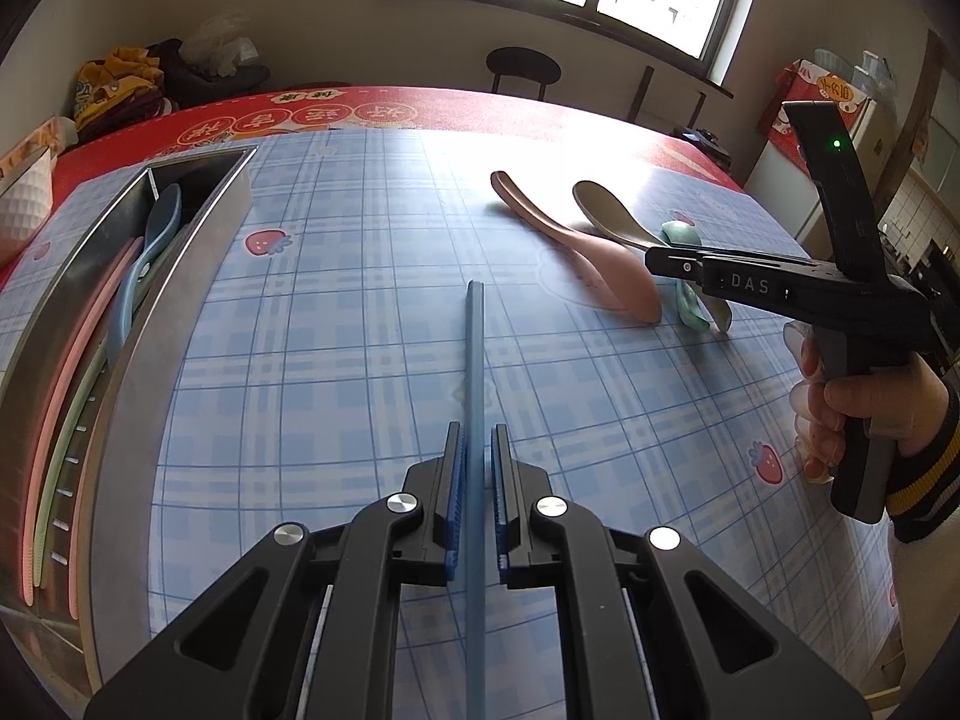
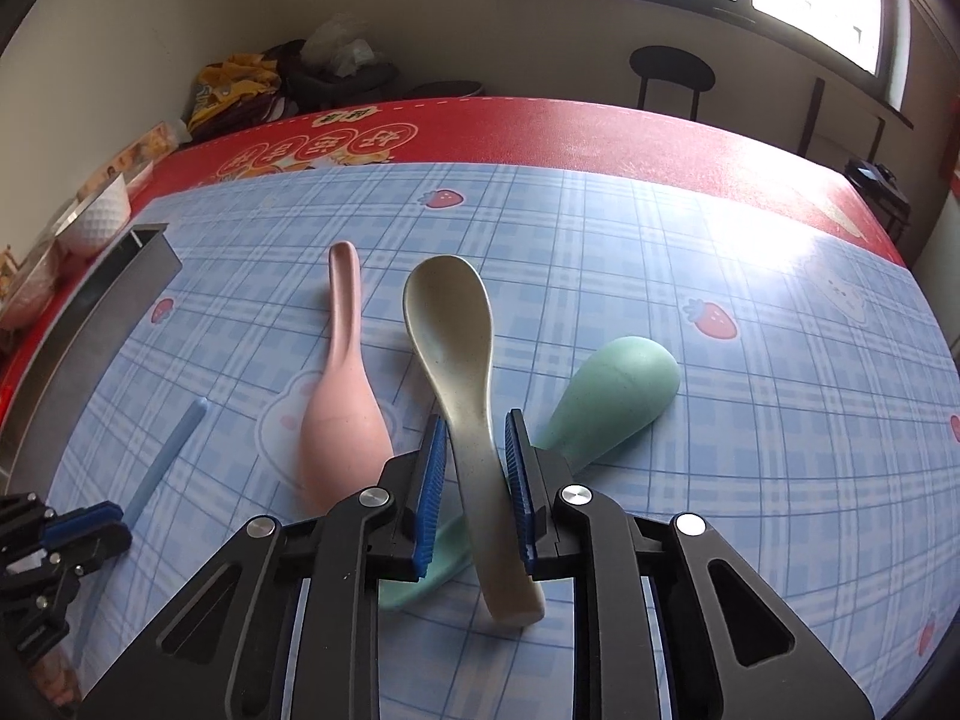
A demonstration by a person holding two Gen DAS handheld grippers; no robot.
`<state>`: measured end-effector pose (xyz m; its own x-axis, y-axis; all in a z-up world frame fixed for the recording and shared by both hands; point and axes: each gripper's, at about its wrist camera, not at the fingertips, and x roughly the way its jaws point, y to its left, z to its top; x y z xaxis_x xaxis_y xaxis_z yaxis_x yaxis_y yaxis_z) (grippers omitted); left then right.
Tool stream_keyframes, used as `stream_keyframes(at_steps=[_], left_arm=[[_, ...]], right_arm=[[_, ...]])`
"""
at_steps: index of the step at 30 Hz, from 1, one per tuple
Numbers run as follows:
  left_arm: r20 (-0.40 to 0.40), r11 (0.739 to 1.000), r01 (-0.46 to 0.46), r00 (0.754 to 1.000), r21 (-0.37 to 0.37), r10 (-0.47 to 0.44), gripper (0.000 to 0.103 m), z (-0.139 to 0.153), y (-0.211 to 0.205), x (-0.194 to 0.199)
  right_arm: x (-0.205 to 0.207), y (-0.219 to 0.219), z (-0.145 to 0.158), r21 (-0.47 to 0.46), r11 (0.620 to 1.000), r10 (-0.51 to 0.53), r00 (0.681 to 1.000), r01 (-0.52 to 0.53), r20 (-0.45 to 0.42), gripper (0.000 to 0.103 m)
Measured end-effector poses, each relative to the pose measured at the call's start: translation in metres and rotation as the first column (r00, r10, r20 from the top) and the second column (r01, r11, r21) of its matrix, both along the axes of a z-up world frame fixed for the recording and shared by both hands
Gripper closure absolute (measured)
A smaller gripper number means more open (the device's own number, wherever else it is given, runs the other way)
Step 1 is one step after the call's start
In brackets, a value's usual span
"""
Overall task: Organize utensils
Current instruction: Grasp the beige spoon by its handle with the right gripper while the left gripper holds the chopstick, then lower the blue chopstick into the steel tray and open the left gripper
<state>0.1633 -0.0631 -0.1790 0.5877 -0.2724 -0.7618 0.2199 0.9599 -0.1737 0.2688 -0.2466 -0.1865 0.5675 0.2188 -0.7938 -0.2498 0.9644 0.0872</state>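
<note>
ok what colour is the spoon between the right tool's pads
Beige plastic spoon, speckled; clearest in the right wrist view.

A pale blue plaid table mat (image 2: 600,252) carries red strawberry prints, over a red tablecloth (image 2: 600,126) with white characters. On it lie a pink plastic spoon (image 2: 342,396), a beige spoon (image 2: 450,324), a mint-green spoon (image 2: 618,384) and a slate-blue chopstick (image 1: 475,372).

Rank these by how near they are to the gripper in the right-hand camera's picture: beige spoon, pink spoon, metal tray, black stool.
1. Beige spoon: between the right gripper pads.
2. Pink spoon: just left, on the cloth.
3. Metal tray: far left, at the table's edge.
4. Black stool: beyond the table, under the window.
</note>
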Motion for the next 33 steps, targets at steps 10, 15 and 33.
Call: stream_keyframes(at_steps=[10,15,33], left_arm=[[0.000,1.000,-0.001,1.000,0.000,0.001,0.094,0.000,0.000,0.000],[0.003,1.000,-0.001,1.000,0.011,0.001,0.094,0.001,-0.002,0.000],[0.064,1.000,0.020,0.998,-0.012,-0.019,0.097,0.009,-0.004,-0.011]], right_arm=[[-0.007,0.003,0.008,-0.004,1.000,-0.010,0.999,0.010,0.053,0.090],[-0.026,0.000,0.027,0.113,0.993,-0.038,0.994,0.026,0.106,0.090],[-0.093,0.012,0.025,0.432,0.902,-0.094,0.980,0.009,0.175,0.090]])
